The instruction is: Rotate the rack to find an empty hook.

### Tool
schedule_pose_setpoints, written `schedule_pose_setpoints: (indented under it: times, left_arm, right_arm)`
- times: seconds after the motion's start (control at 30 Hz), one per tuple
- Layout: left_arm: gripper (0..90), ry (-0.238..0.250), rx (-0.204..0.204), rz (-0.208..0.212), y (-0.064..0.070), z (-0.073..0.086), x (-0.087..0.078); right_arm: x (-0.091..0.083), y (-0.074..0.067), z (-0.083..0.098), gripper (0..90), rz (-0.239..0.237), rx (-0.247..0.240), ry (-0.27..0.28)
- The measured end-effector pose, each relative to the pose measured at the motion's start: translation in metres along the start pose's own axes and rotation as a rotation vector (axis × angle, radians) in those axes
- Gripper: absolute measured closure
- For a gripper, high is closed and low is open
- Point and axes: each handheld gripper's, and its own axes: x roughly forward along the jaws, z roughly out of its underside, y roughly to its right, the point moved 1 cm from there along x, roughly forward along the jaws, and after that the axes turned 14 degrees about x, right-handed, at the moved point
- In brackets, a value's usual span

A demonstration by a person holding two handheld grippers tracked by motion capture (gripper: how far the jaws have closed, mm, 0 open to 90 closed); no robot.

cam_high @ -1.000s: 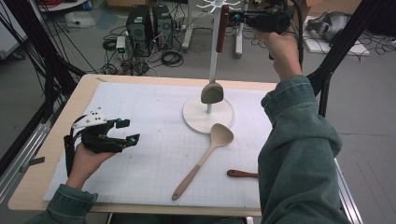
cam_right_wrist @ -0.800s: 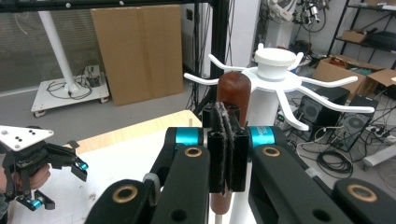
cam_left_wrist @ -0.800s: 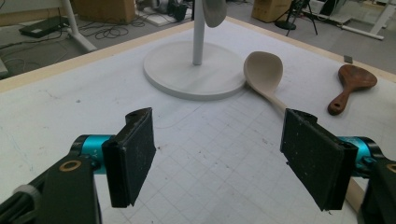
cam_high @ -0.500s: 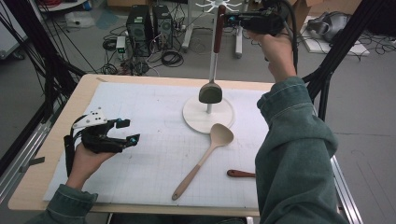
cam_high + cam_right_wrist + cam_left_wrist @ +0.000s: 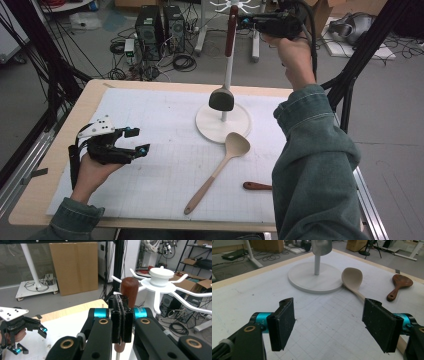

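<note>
My right gripper [image 5: 243, 21] is held high beside the top of a white hook rack [image 5: 161, 273]. Its jaws are shut, pressed together just in front of the red-brown handle [image 5: 129, 290] of a utensil. That utensil hangs upright along the rack's pole, its dark head [image 5: 221, 98] just above the round base [image 5: 207, 127]. I cannot tell whether a thin loop is pinched between the pads. My left gripper [image 5: 140, 140] rests in a hand at the mat's left, open and holding nothing. The same gripper [image 5: 329, 325] faces the base [image 5: 304, 280].
A pale wooden spoon [image 5: 220, 165] lies diagonally on the gridded mat, its bowl [image 5: 352, 277] touching the base. A small dark-brown spoon [image 5: 257, 186] lies by the right sleeve. Computers, cables and a cardboard sheet [image 5: 75, 267] stand on the floor beyond the table.
The right gripper and the top of the hanging utensil have drifted slightly to the left. The left gripper has stayed where it was.
</note>
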Motion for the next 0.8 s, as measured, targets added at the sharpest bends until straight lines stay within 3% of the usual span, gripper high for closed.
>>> schedule_pose_setpoints:
  times: [0.43,0.8]
  left_arm:
    - [26.6,-0.004,0.0,-0.001,0.0,0.0,0.0]
    - [26.6,0.003,-0.003,0.002,0.0,0.0,0.0]
  right_arm:
    - [-0.03,0.018,0.006,90.0,0.04,0.045,0.037]
    - [-0.024,0.027,-0.001,90.0,0.047,0.061,0.047]
